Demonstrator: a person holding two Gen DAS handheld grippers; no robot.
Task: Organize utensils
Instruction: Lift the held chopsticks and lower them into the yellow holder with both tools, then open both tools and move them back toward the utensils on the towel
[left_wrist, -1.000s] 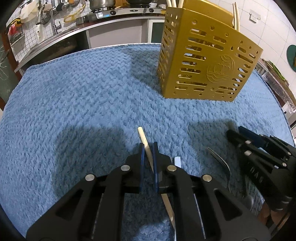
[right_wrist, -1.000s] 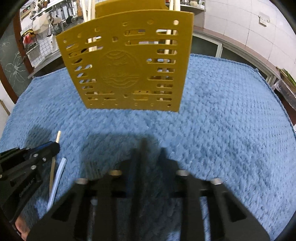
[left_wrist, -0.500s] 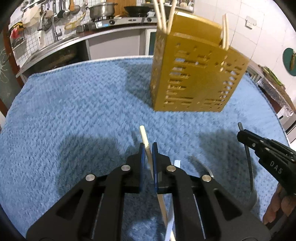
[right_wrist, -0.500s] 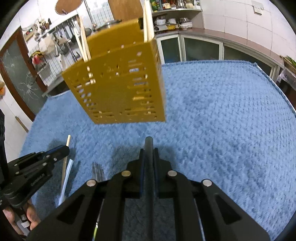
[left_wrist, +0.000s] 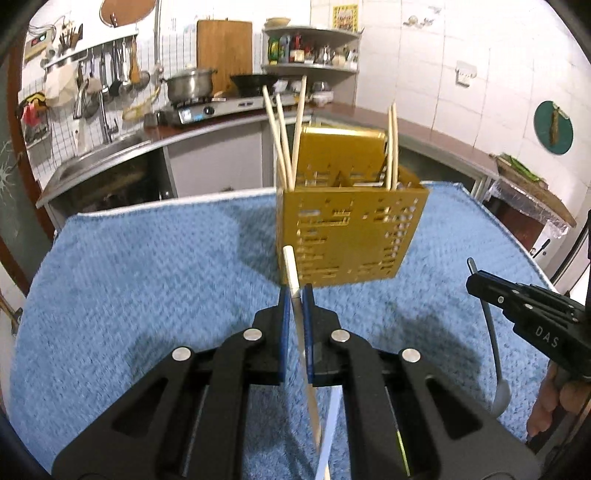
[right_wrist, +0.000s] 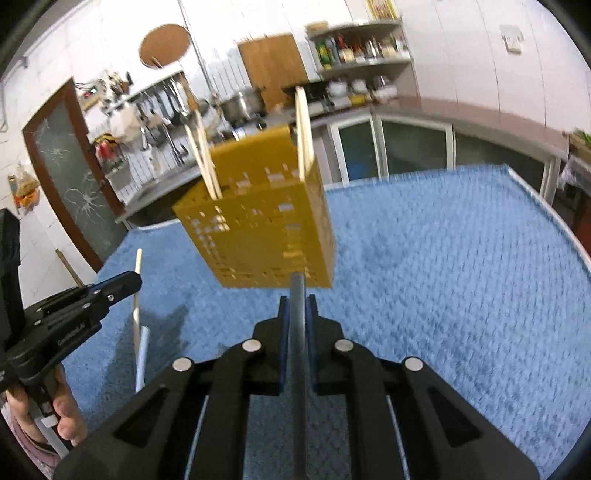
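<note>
Left tongs (left_wrist: 294, 295) pinch a chopstick (left_wrist: 291, 273) partway along its shaft, lifted off the blue towel (left_wrist: 147, 295), blunt end pointing at the gold caddy (left_wrist: 351, 236) and just short of its front wall as seen from the left wrist. Its thin end trails back under the tongs. A white stick (left_wrist: 330, 424) lies below it; can't tell whether it's on the towel or caught in the grip.

Right tongs (right_wrist: 297, 299) are clamped on the grey metal handle of a utensil (right_wrist: 297, 332), also aimed at the caddy. In the left wrist view the bowl end (left_wrist: 501, 397) hangs below those tongs, so probably a spoon.

Handling, my read:
- Chopstick: light, stiff, smooth wood. Will pivot in a two-point pinch. A grip near the middle limits swing.
- Spoon: heavier, slick metal, bowl-heavy. Held up the handle it will tend to droop or slip; a firm pinch is needed.
- Caddy: light perforated plastic standing on soft towel on the worktop, more chopsticks (left_wrist: 284, 140) already upright in it. A knock on the rim could tip it. Both items should go in from above, not through the wall.
</note>
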